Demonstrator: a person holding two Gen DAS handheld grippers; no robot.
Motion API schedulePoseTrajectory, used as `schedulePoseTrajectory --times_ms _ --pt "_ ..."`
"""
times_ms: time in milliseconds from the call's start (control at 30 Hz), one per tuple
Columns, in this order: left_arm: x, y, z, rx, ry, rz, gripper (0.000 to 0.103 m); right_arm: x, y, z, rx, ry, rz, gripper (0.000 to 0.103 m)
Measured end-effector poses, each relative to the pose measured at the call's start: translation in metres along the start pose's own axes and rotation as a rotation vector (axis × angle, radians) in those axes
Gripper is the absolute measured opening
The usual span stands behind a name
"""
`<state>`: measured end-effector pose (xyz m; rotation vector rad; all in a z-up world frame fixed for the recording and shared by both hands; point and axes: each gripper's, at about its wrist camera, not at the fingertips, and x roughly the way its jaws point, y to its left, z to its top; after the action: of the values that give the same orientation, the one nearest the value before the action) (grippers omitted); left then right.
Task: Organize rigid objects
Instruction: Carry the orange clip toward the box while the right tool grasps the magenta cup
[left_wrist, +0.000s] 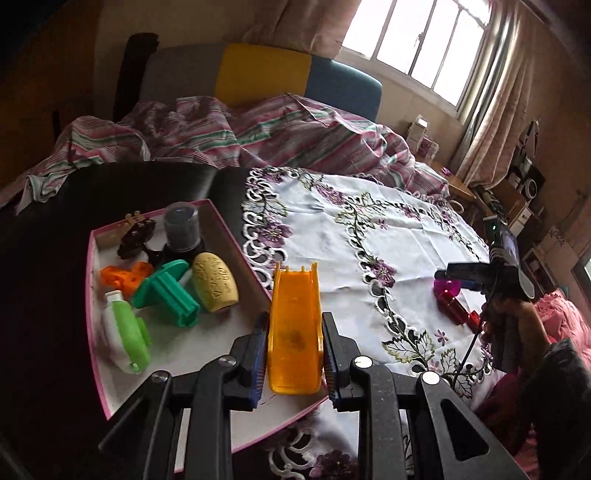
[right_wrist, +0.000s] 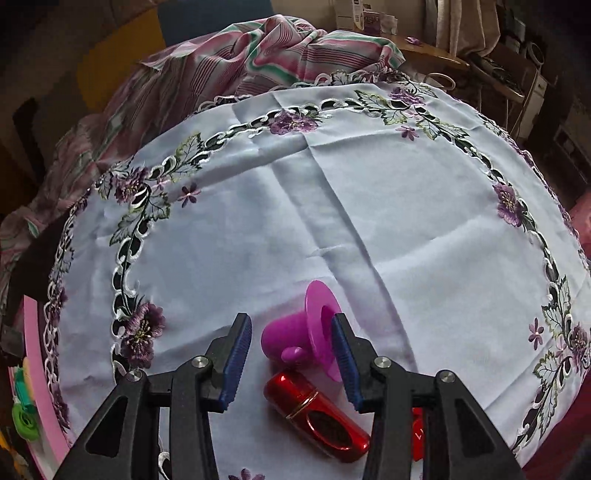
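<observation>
My left gripper (left_wrist: 294, 352) is shut on an orange plastic slide-shaped piece (left_wrist: 294, 332) and holds it over the right part of a pink-rimmed white box (left_wrist: 98, 332). The box holds a yellow piece (left_wrist: 215, 282), a teal piece (left_wrist: 168, 288), an orange piece (left_wrist: 125, 277), a green-and-white bottle (left_wrist: 125, 332), a dark jar (left_wrist: 181, 225) and a brown piece (left_wrist: 136, 236). My right gripper (right_wrist: 293, 356) is open, its blue pads either side of a magenta horn-shaped toy (right_wrist: 295, 332) lying on the white embroidered tablecloth (right_wrist: 332, 206). A red metallic cylinder (right_wrist: 317, 417) lies just below the toy.
A striped pink-and-green blanket (left_wrist: 229, 136) is bunched behind the table. A yellow and blue headboard (left_wrist: 295, 79) and a window stand beyond. Shelves and clutter (left_wrist: 517, 192) fill the right side. The box edge (right_wrist: 35, 369) shows at the left of the right wrist view.
</observation>
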<state>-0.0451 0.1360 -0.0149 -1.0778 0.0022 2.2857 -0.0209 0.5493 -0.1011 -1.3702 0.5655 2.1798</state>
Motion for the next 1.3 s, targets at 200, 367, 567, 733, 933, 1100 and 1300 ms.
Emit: schedulePoseTrajectory --times_ms 200,367,567,733,933,1100,1300 --pt "-0.03 0.048 -0.002 -0.083 -0.042 0.074 0.026 -0.001 0.008 -0.002 -0.064 -0.019 -0.05 0.04" --pt "-0.034 0.081 -0.021 -0.147 -0.025 0.157 0.026 -0.003 0.013 0.0 -0.09 -0.031 -0.062 0.037" --pt "-0.036 0.095 -0.044 -0.177 -0.001 0.211 0.026 -0.004 0.017 -0.001 -0.11 -0.046 -0.072 0.017" --pt "-0.038 0.091 -0.048 -0.16 -0.004 0.225 0.026 0.004 0.024 -0.005 -0.162 -0.022 -0.104 0.014" --pt "-0.04 0.086 -0.046 -0.124 -0.016 0.238 0.026 0.003 0.024 -0.006 -0.17 -0.032 -0.114 0.014" --pt "-0.04 0.085 -0.046 -0.117 -0.013 0.237 0.026 -0.003 0.024 -0.004 -0.16 -0.059 -0.095 0.014" --pt "-0.037 0.084 -0.048 -0.121 0.002 0.229 0.026 -0.005 0.029 -0.005 -0.178 -0.069 -0.072 0.014"
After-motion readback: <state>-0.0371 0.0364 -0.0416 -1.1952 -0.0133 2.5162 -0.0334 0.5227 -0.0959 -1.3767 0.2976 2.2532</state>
